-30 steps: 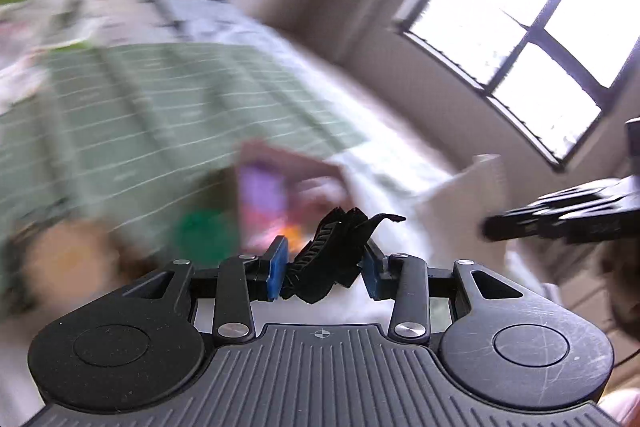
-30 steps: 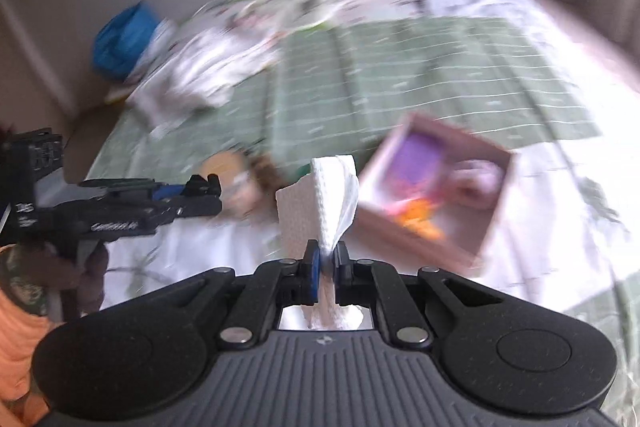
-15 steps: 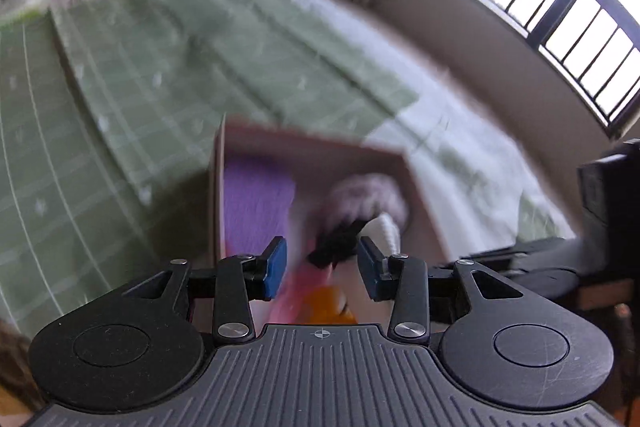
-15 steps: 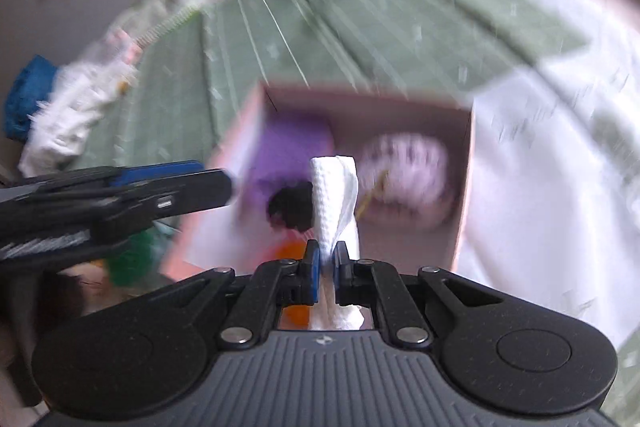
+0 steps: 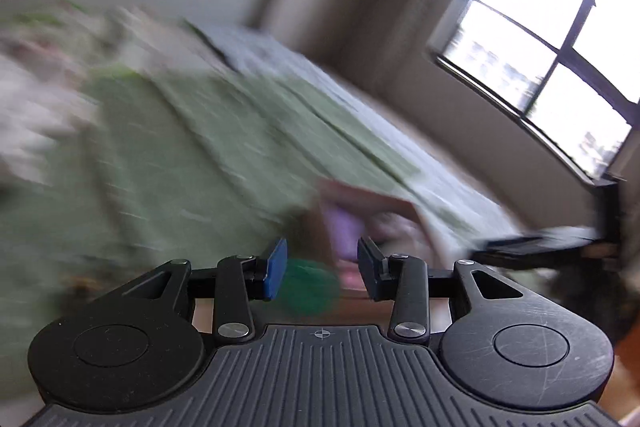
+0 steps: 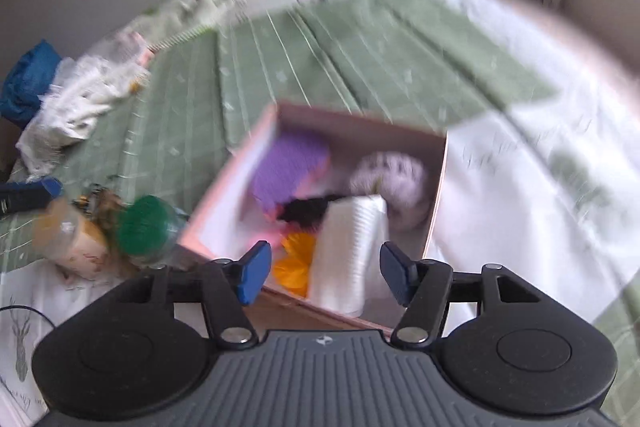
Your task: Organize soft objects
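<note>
The right gripper (image 6: 323, 277) hangs over the near edge of a cardboard box (image 6: 356, 123) that sits on a bed, and its jaws have just been opening; they now stand spread, with a white folded cloth (image 6: 348, 247) lying between and beyond them, inside the box and free of both blue pads. Ahead of the fingertips, in the box, lie a black soft item (image 6: 306, 209) just beyond the cloth, an orange item (image 6: 296, 263) to its left, a purple piece (image 6: 288, 167) further ahead on the left, and a pale rounded plush (image 6: 394, 179) ahead on the right. Left of the gripper, outside the box, a green-lidded jar (image 6: 146, 227) lies on the green striped blanket (image 6: 340, 55) beside a tan soft toy (image 6: 70, 239). In the heavily blurred left wrist view, the left gripper (image 5: 322, 273) has its jaws apart with nothing between them; the green jar lid shows as a smear just beyond its left pad, and the box, with the purple piece inside, sits ahead and slightly to the right. Further right the other gripper reaches in as a dark shape. A bright window (image 5: 560, 27) fills the upper right beyond the bed.
</note>
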A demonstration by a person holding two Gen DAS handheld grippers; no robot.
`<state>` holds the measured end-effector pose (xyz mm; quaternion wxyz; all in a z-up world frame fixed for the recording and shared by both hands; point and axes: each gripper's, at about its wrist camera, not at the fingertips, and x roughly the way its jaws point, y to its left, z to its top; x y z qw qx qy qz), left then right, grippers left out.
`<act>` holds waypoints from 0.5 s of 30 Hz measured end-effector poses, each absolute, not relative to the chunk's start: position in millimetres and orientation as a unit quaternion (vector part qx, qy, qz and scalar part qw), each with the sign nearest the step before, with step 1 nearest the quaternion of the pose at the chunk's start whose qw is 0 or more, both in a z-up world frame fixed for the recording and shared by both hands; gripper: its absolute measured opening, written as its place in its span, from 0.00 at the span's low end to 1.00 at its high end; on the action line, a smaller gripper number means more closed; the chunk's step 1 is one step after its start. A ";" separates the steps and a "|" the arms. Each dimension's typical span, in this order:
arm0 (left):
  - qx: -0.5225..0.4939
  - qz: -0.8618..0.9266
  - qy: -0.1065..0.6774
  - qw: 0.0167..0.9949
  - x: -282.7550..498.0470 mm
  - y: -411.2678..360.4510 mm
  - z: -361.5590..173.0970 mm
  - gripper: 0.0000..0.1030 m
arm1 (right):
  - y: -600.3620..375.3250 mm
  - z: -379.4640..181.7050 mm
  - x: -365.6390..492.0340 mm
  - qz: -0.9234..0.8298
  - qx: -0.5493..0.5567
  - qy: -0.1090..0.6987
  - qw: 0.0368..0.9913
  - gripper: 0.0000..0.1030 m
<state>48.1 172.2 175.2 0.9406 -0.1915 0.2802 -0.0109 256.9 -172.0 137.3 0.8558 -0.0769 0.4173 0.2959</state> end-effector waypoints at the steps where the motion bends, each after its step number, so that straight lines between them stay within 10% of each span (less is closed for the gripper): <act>1: -0.186 0.016 0.275 0.943 32.9 188.6 180.8 0.42 | -170.4 148.7 241.4 0.304 -0.080 0.404 0.859 0.62; 15: -0.213 0.137 0.379 0.890 0.6 295.1 84.9 0.42 | -28.3 123.6 76.8 0.414 -0.172 0.366 0.816 0.71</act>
